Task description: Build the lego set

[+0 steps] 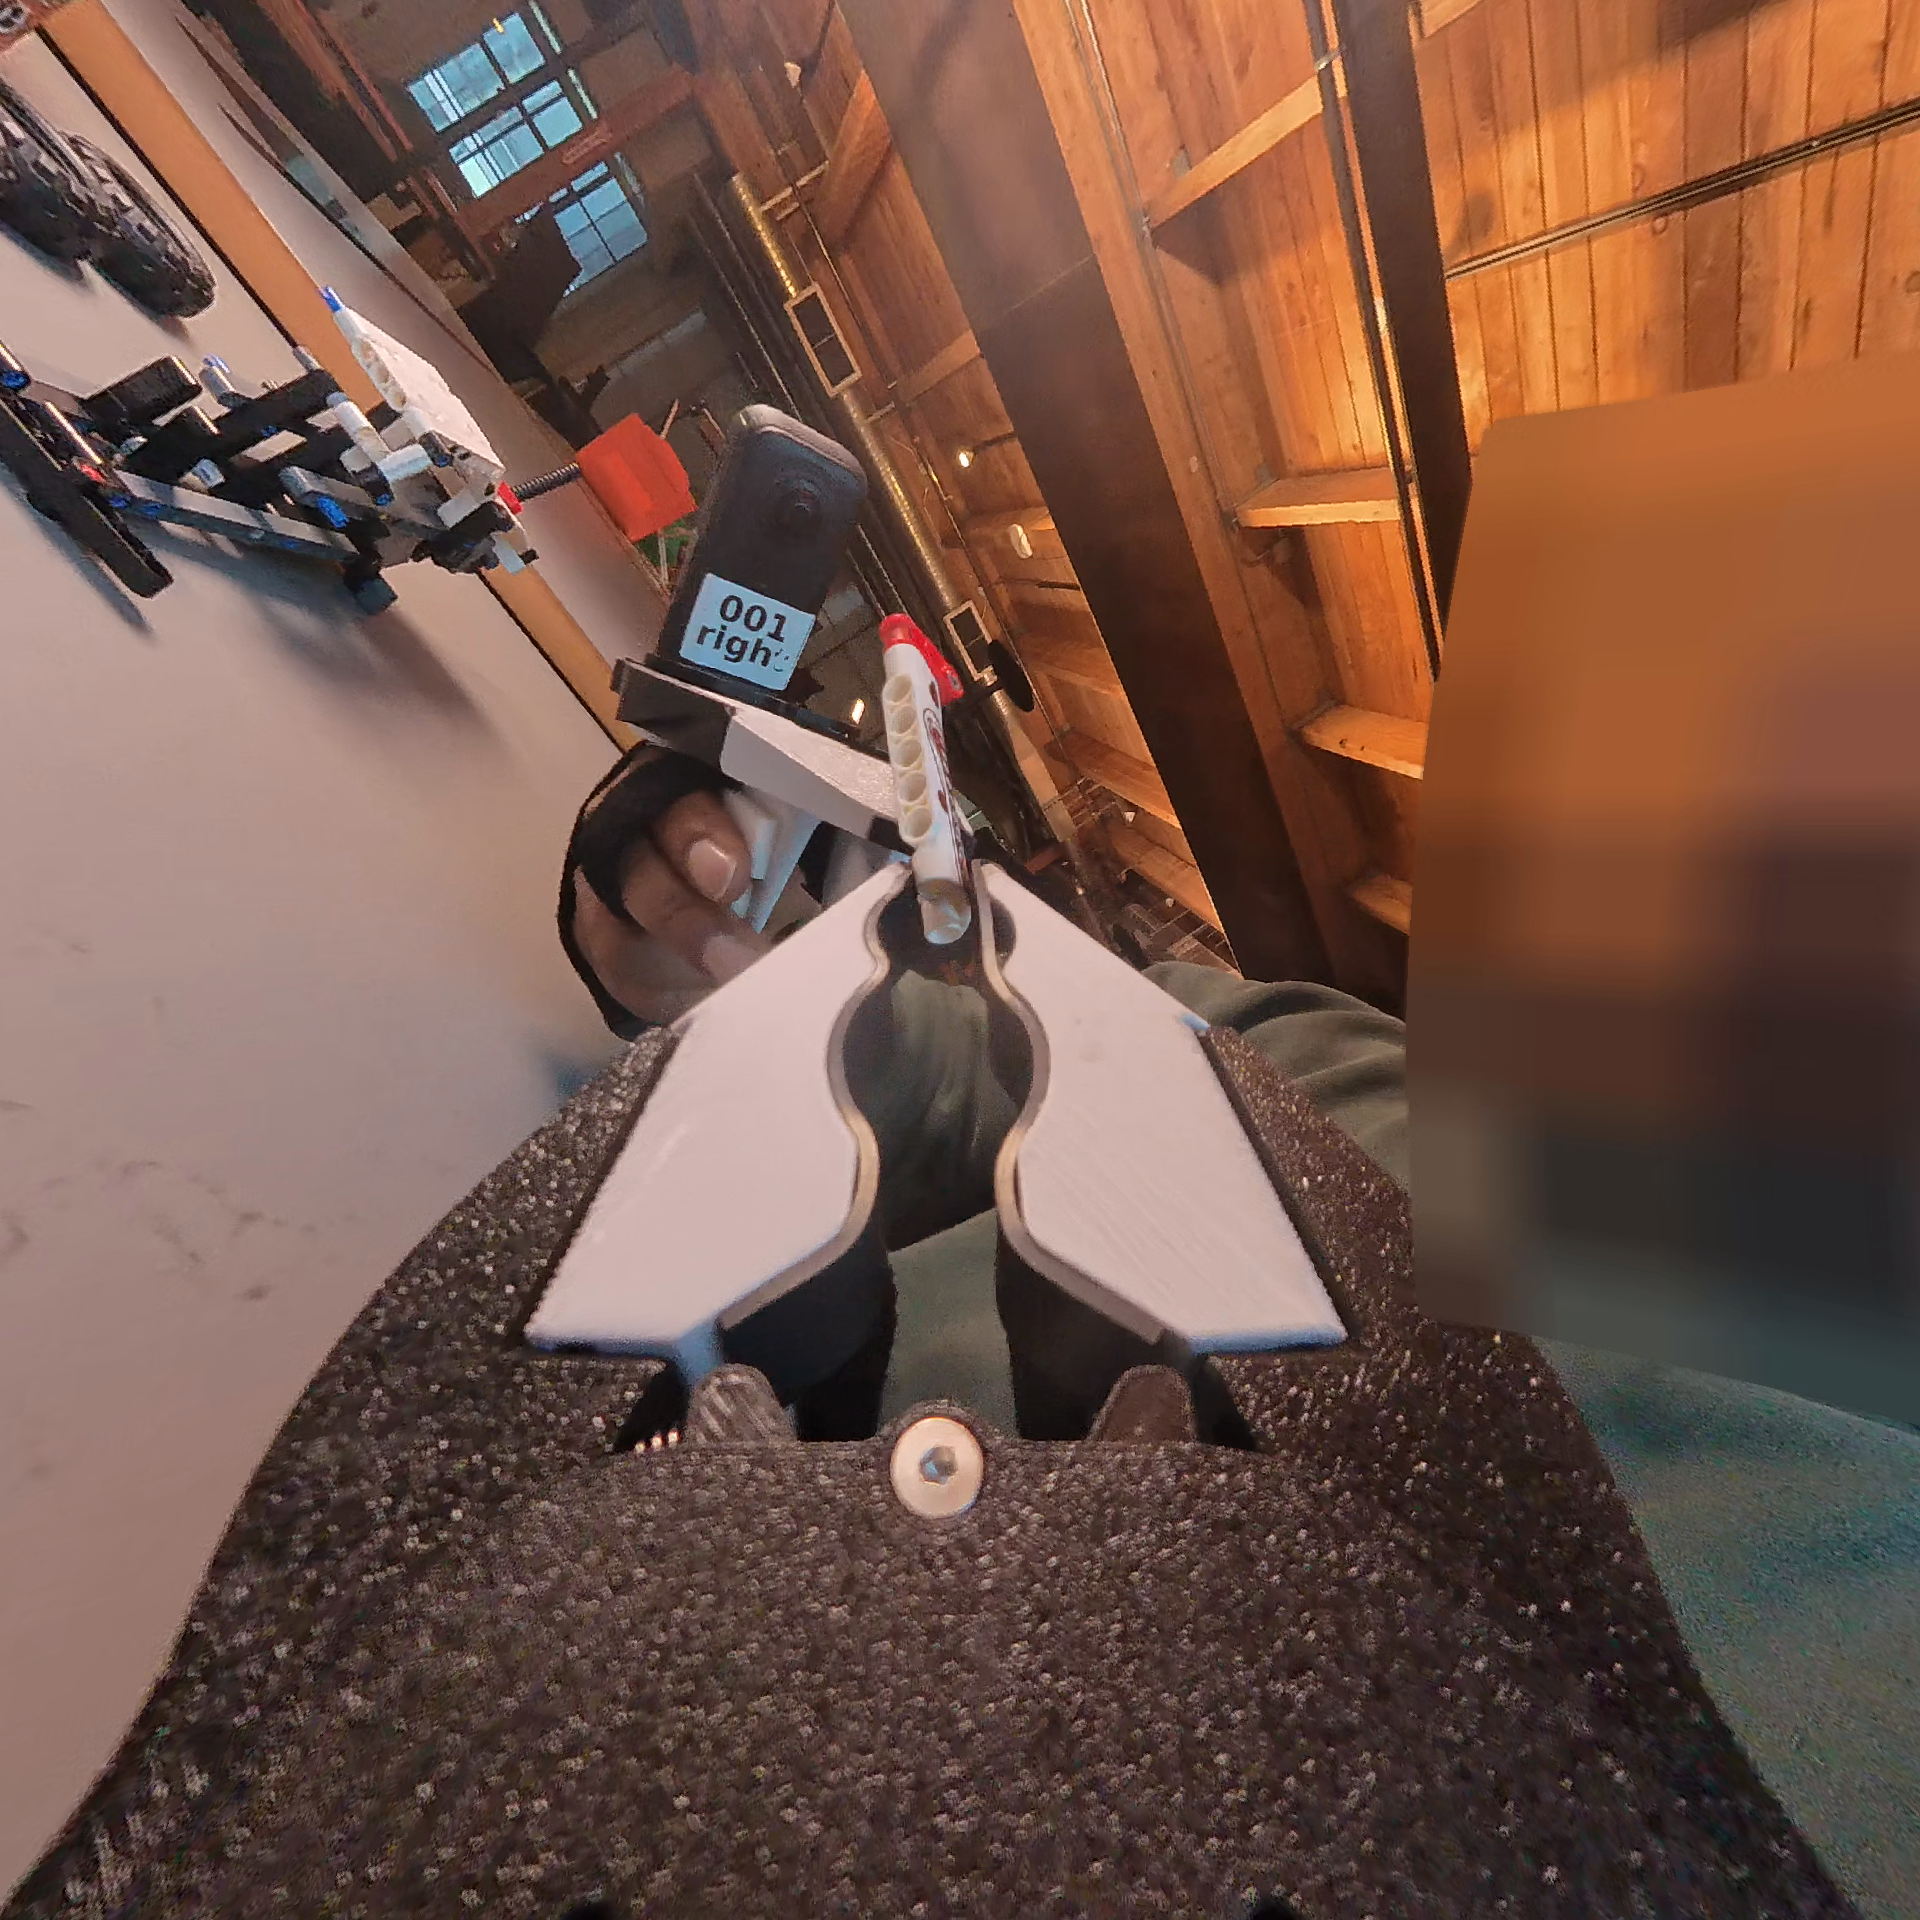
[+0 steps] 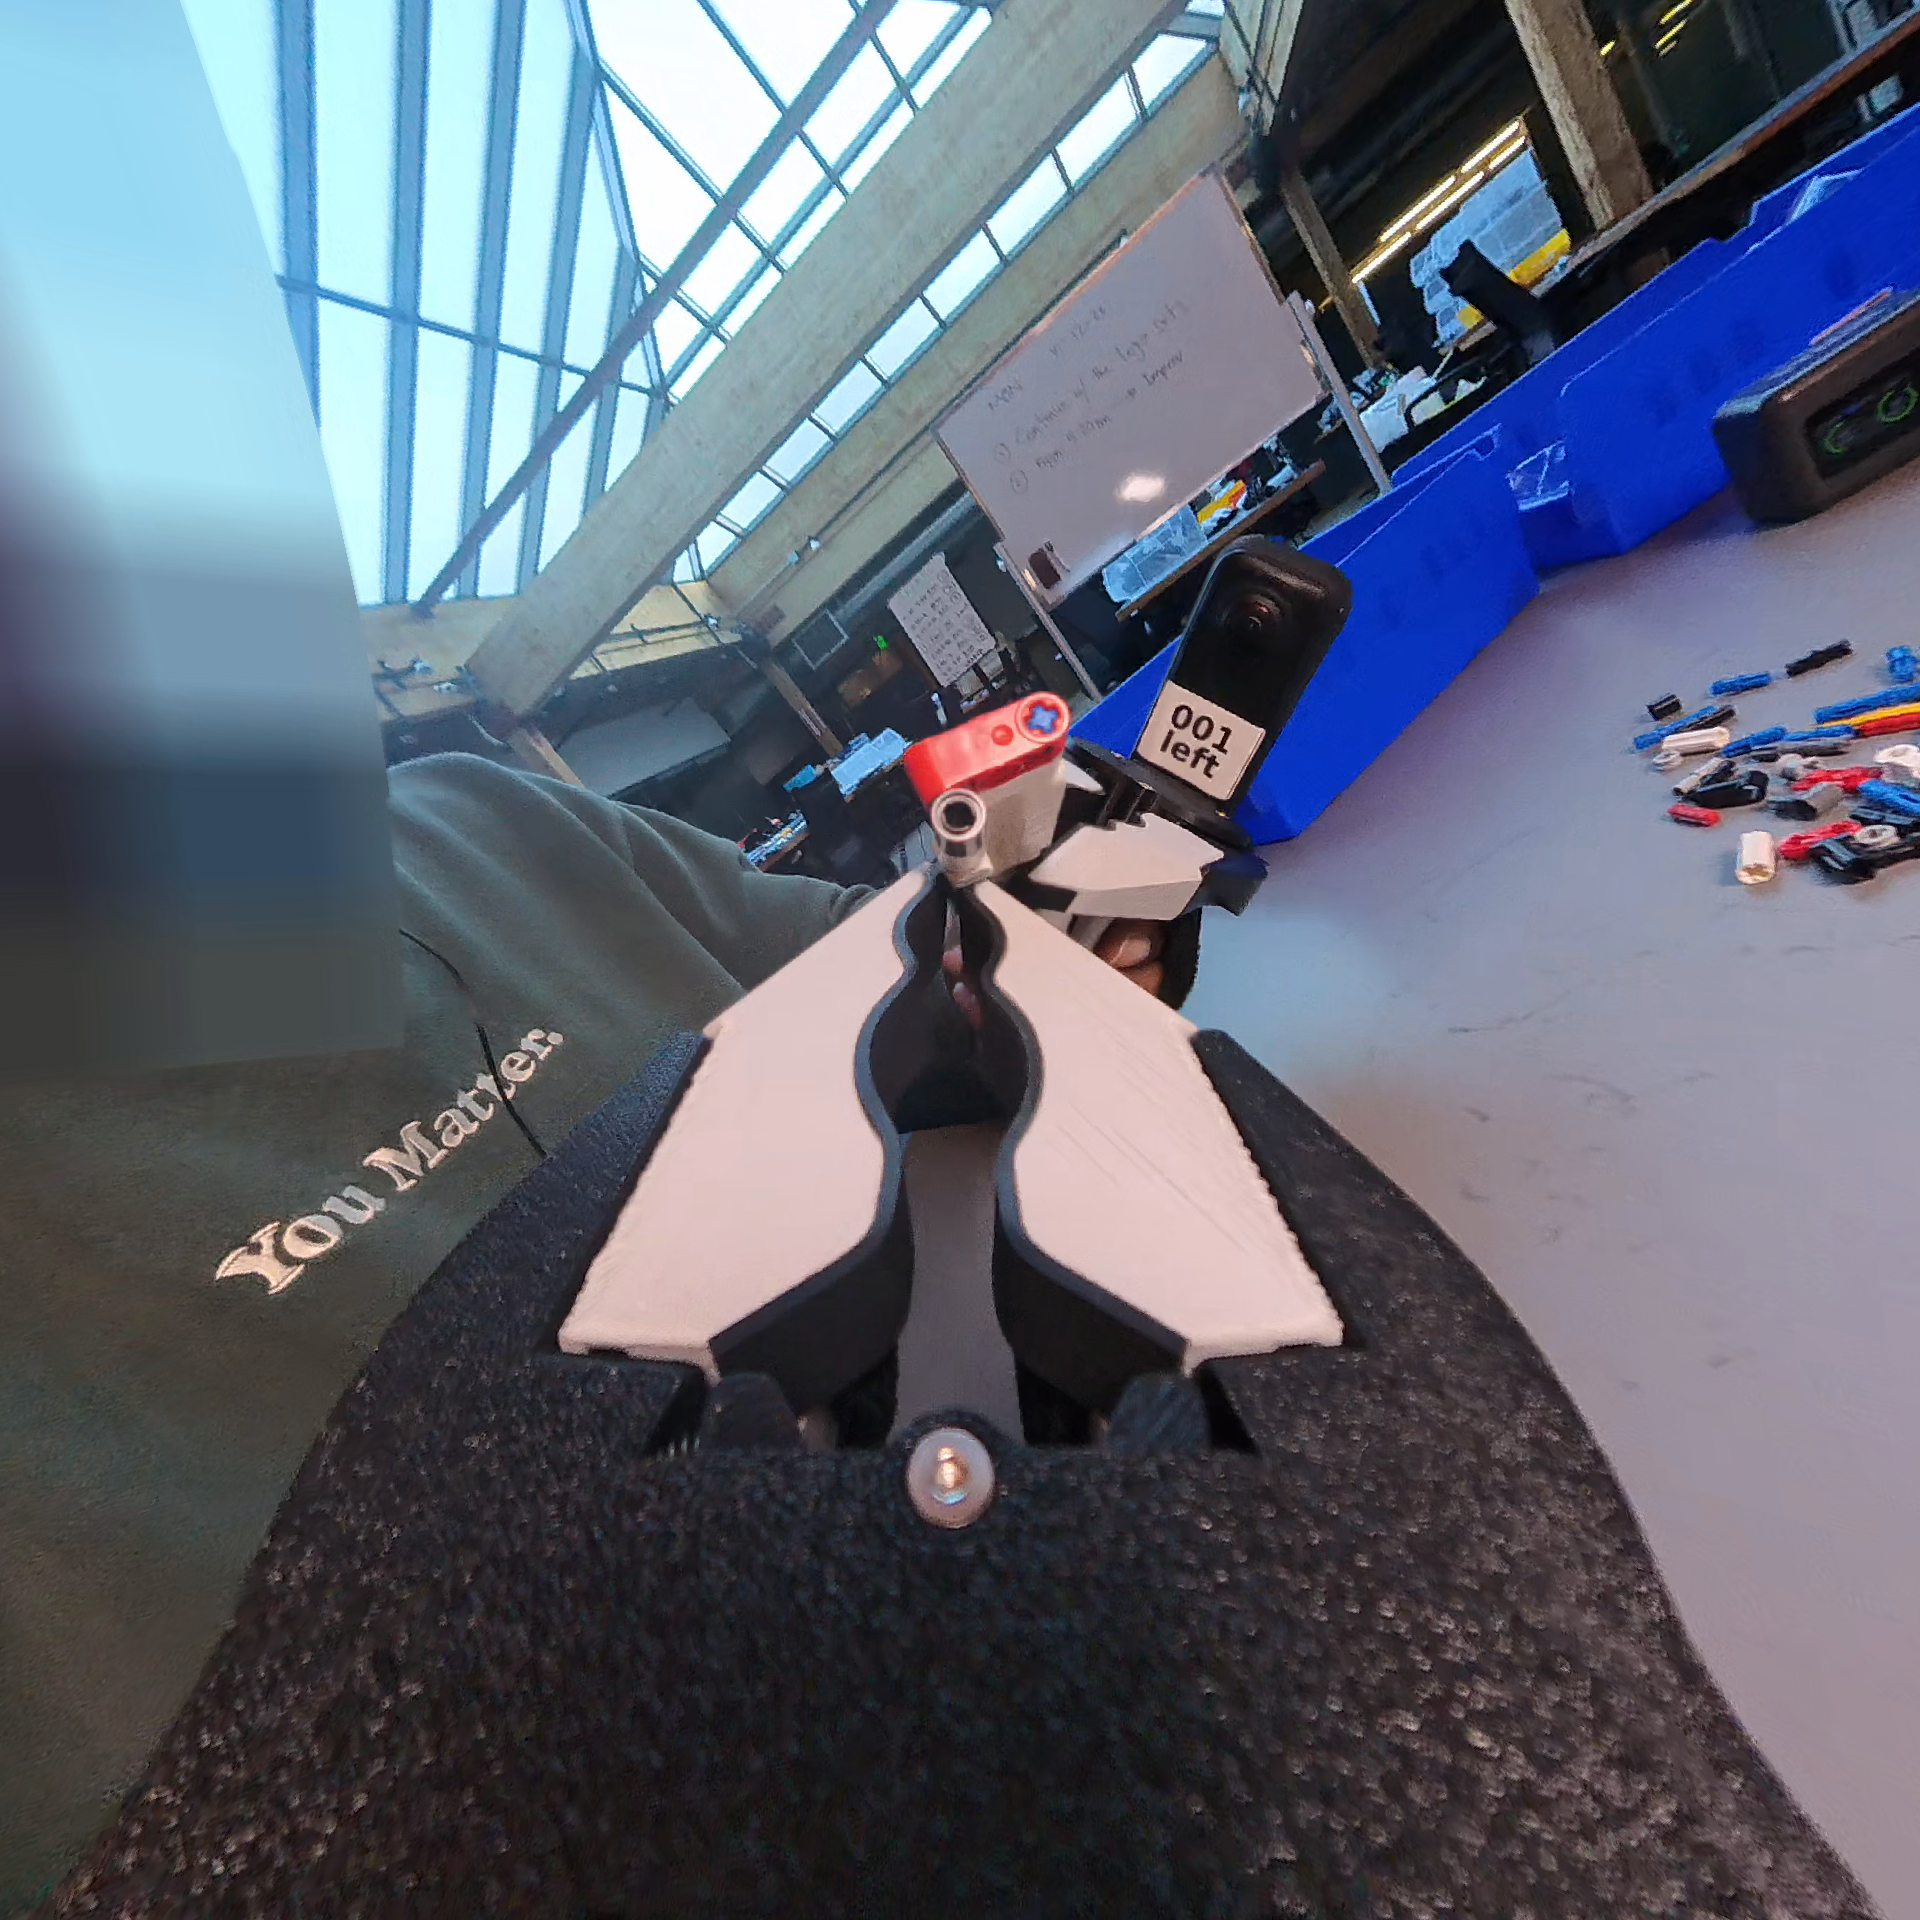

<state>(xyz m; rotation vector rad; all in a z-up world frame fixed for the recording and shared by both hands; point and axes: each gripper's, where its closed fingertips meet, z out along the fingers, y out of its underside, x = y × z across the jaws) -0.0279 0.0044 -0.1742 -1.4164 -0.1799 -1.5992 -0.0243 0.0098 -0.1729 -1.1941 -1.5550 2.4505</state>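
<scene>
right wrist view: grey table (image 2: 1558, 1039) strewn with loose lego pieces (image 2: 1808, 769); both grippers pinch one white-red lego assembly (image 2: 992, 774).

We note cool daylight from the skylight (image 2: 623, 260) and warm wooden tones. Wide-angle edges bend; the whiteboard (image 2: 1132, 405) shows glare.

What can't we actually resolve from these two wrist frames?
- Left wrist view: lower end of the white beam sits between the left gripper fingertips; contact faces hidden.
- Right wrist view: what the right gripper pinches is hidden behind the red piece.
- Loose parts: too small to identify, cut by frame edge.
- Chassis: motion-blurred, cropped at left.
</scene>
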